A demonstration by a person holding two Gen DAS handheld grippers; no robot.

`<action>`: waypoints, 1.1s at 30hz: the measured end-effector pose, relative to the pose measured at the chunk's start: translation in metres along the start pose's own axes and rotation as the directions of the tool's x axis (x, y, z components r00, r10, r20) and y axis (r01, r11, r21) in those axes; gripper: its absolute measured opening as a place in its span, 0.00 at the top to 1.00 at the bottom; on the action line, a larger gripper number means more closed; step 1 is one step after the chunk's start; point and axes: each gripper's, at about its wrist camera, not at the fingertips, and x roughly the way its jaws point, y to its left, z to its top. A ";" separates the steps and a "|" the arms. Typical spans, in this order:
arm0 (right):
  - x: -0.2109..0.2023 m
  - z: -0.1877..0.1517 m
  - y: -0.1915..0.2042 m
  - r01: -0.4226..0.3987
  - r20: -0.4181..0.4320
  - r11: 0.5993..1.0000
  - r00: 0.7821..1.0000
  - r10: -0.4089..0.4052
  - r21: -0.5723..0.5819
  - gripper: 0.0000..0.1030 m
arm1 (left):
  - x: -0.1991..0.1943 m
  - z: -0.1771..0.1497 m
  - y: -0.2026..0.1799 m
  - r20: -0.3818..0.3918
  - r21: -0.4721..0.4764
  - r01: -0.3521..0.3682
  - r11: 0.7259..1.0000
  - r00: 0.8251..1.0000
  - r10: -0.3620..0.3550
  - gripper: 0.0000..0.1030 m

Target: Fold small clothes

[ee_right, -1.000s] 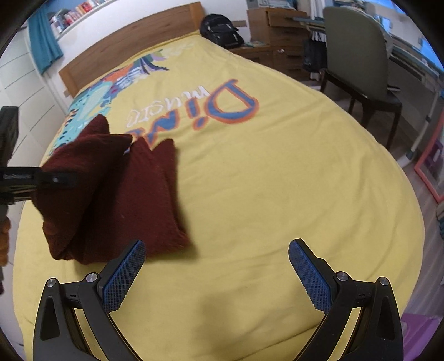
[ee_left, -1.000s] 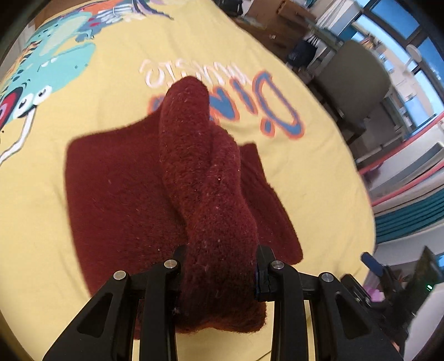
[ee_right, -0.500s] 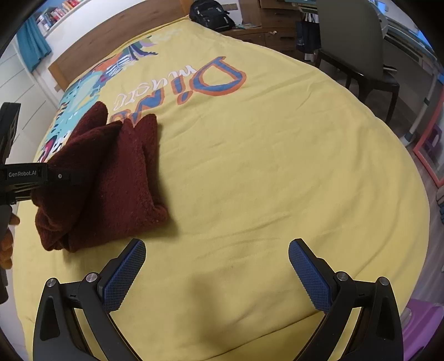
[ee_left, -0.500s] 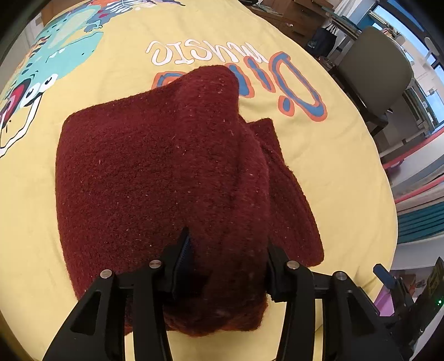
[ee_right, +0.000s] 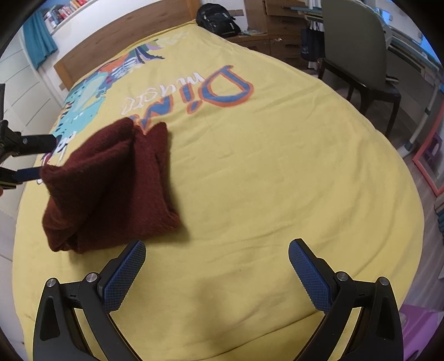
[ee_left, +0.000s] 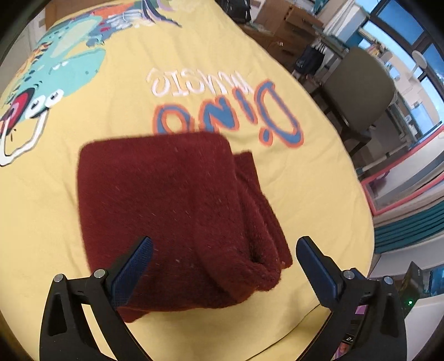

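A dark red knitted garment (ee_left: pixel 177 211) lies folded in layers on the yellow bedspread (ee_left: pixel 194 64). It also shows in the right wrist view (ee_right: pixel 111 186), at the left. My left gripper (ee_left: pixel 224 261) is open, its blue pads apart just above the garment's near edge, holding nothing. In the right wrist view the left gripper's fingers (ee_right: pixel 30 158) show at the far left, beside the garment's raised corner. My right gripper (ee_right: pixel 216 266) is open and empty over bare bedspread (ee_right: pixel 263 166), to the right of the garment.
The bedspread has a dinosaur print and "Dino" lettering (ee_right: pixel 216 91). A wooden headboard (ee_right: pixel 125 36) stands at the far end. A grey chair (ee_right: pixel 358 47), a desk and a black backpack (ee_right: pixel 216 19) stand beyond the bed's right side.
My left gripper has opened and let go of the garment, which now lies folded flat on the bed. The right gripper stayed open and drew a little nearer the garment.
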 end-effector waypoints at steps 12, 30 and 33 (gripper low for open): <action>-0.011 0.061 0.077 -0.061 -0.020 0.987 0.998 0.059 -0.150 0.00 | -0.045 -0.017 0.098 0.052 -0.149 -0.090 0.985 0.994 0.098 0.01; 0.103 0.101 0.202 -0.152 -0.380 0.954 0.924 0.044 -0.259 0.49 | -0.038 -0.088 0.179 -0.020 -0.221 -0.116 0.968 0.993 0.115 0.01; 0.113 0.087 0.191 -0.116 -0.388 0.960 0.922 0.008 -0.256 0.67 | -0.036 -0.092 0.181 -0.029 -0.218 -0.117 0.969 0.993 0.113 0.01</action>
